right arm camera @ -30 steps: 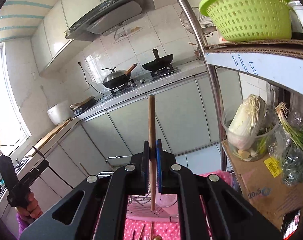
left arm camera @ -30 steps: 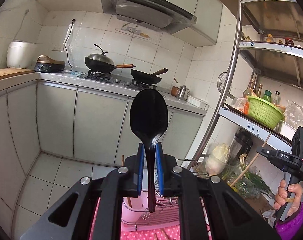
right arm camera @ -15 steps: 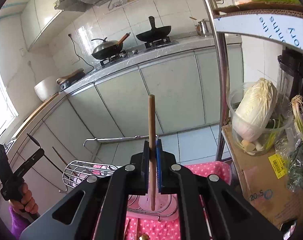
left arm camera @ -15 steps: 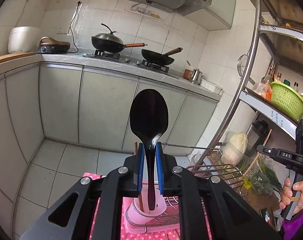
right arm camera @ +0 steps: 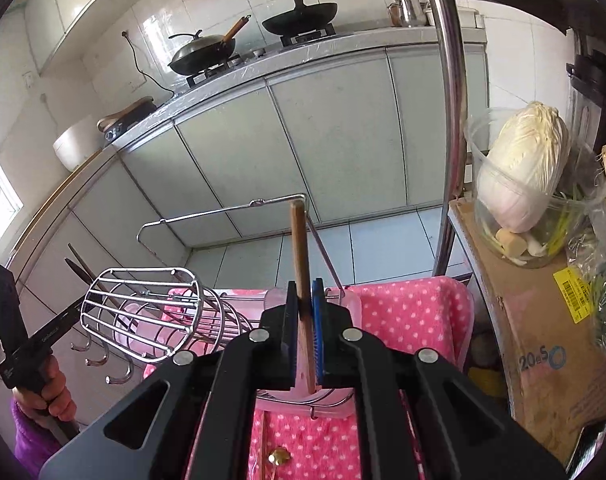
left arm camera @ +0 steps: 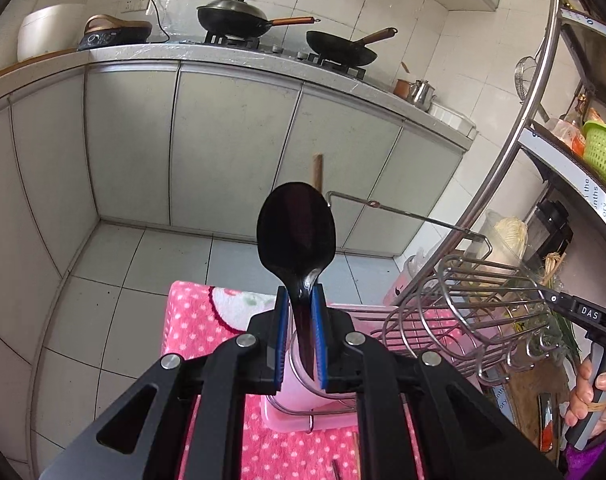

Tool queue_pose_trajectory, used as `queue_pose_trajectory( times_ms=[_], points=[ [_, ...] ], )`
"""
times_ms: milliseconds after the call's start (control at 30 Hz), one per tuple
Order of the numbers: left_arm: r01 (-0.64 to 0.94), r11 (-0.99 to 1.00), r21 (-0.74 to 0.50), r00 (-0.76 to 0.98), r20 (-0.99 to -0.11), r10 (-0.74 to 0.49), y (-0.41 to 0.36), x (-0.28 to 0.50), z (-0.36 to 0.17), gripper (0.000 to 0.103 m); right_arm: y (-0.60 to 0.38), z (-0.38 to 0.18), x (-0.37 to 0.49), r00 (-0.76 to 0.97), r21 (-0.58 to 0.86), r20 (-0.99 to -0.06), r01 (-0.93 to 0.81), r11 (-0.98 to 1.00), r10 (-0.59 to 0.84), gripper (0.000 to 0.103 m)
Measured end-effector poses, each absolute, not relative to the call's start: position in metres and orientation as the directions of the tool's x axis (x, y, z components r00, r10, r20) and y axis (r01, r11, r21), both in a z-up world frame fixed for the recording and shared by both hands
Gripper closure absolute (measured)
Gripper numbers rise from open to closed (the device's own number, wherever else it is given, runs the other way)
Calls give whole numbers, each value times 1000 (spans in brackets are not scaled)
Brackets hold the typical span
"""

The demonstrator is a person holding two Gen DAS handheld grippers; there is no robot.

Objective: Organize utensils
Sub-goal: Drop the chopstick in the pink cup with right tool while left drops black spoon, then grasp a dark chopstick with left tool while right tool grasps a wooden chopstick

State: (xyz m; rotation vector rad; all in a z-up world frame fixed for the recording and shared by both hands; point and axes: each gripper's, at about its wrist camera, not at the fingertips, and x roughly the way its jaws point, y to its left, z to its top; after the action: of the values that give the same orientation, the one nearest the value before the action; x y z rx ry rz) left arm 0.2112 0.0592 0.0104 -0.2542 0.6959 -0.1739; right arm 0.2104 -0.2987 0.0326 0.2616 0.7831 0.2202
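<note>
Utensils: black spoon (left arm camera: 296, 236) and wooden chopstick (right arm camera: 301, 272) now low over the wire drainer rack (left arm camera: 463, 312) on the pink cloth (left arm camera: 207, 320), the kitchen wall sliding up out of view – drop-off looks close
Left gripper (left arm camera: 299, 332): clamped on the spoon's neck, bowl up, handle down
Right gripper (right arm camera: 303, 332): clamped on the chopstick, upright
Pink cup (right arm camera: 345, 300): just beneath both tips

The right gripper's black body (left arm camera: 589, 314), seen at the right edge of the left wrist view, carries the white letters "DAS". The shelf's white front strip (left arm camera: 595, 196) bears dark printed words, of which only "the" reads clearly; the letters below it are cut off. In the right wrist view the cardboard box (right arm camera: 543, 360) shows blue print that reads roughly "20" and "50". Its yellow sticker (right arm camera: 575, 294) holds a barcode with print too small to read.
</note>
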Motion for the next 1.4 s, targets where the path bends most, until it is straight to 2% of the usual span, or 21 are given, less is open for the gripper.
queue_pose_trajectory(
  times_ms=[233,333,367,400,433,500,833,1100,1233,1400],
  points=[
    [55,937,-344,740,-617,-270,64,219,6,91,-303,30,216,681,327,-672,-80,942,291,96],
    [45,939,-342,739,-620,-261,62,219,8,85,-302,31,219,667,324,-684,-84,942,295,95],
    [42,939,-340,740,-622,-258,62,218,9,80,-302,31,219,664,325,-686,-88,942,299,94],
    [38,941,-337,743,-620,-252,63,216,9,73,-302,31,218,661,326,-687,-92,941,303,85],
    [34,942,-333,749,-616,-245,64,214,10,71,-302,31,216,661,328,-685,-96,940,306,71],
    [32,944,-328,756,-610,-238,66,209,13,69,-303,32,212,668,322,-680,-100,941,304,62],
    [22,947,-322,770,-599,-221,73,183,23,68,-309,32,192,664,308,-690,-92,947,288,61],
    [22,949,-315,752,-620,-223,70,153,10,68,-309,25,154,664,282,-696,-97,954,273,61],
    [52,965,-258,727,-653,-214,54,137,-8,68,-296,10,130,649,277,-701,-131,952,294,61],
    [79,964,-252,647,-723,-242,33,128,-44,68,-284,-22,112,614,307,-721,-132,943,321,61]
  ],
)
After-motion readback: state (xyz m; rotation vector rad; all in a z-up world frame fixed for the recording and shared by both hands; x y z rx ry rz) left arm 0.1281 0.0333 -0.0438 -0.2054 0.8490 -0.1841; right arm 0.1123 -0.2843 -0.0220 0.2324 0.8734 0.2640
